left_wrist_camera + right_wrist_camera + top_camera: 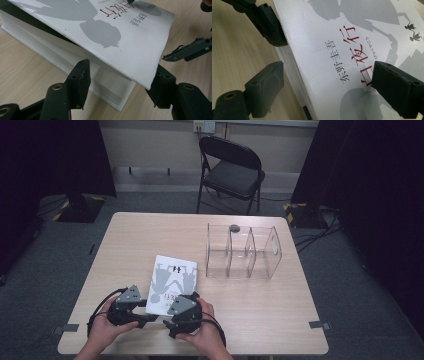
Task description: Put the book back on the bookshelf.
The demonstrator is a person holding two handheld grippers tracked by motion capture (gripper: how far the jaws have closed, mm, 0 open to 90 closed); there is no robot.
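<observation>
Wooden table (pixel 250 305) bears a white book (pixel 172 282) near its front edge. Left gripper (pixel 142 316) stands open around the book's near corner, one jaw under the lifted cover. Right gripper (pixel 172 320) stands open, one jaw over the cover, one beside the pages.

A light wooden table (pixel 125 240) stands on grey carpet (pixel 350 285). Behind it, a black folding chair (pixel 231 172) faces a beige wall (pixel 150 145), with dark curtains (pixel 370 170) either side.
</observation>
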